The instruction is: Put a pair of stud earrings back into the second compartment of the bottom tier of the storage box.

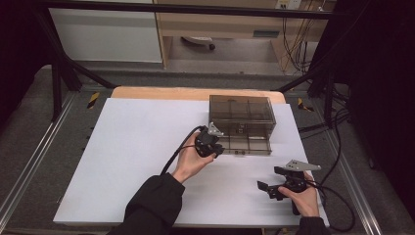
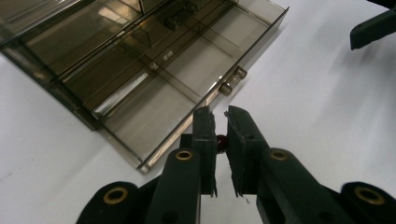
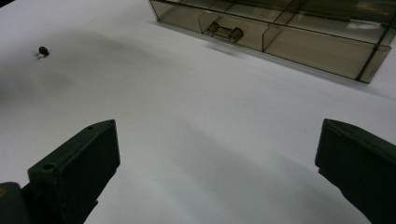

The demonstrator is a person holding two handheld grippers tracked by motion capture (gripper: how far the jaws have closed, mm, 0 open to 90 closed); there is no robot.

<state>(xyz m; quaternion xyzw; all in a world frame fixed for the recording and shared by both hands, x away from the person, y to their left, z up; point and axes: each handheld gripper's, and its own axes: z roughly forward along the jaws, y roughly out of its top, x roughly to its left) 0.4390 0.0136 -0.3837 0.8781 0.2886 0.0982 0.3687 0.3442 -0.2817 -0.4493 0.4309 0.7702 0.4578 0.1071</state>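
- The left gripper (image 2: 220, 122) was closed narrowly on a small dark red bead (image 2: 221, 141), which was held between its jaws.
- Just ahead of it, the pulled-out drawer (image 2: 154, 100) of a smoky transparent box (image 1: 241, 117) was seen.
- The right gripper (image 1: 275, 182) was held wide open above the white table (image 1: 132, 147), well apart from the box.
- Far to its left, another small dark bead (image 3: 43, 50) was lying.
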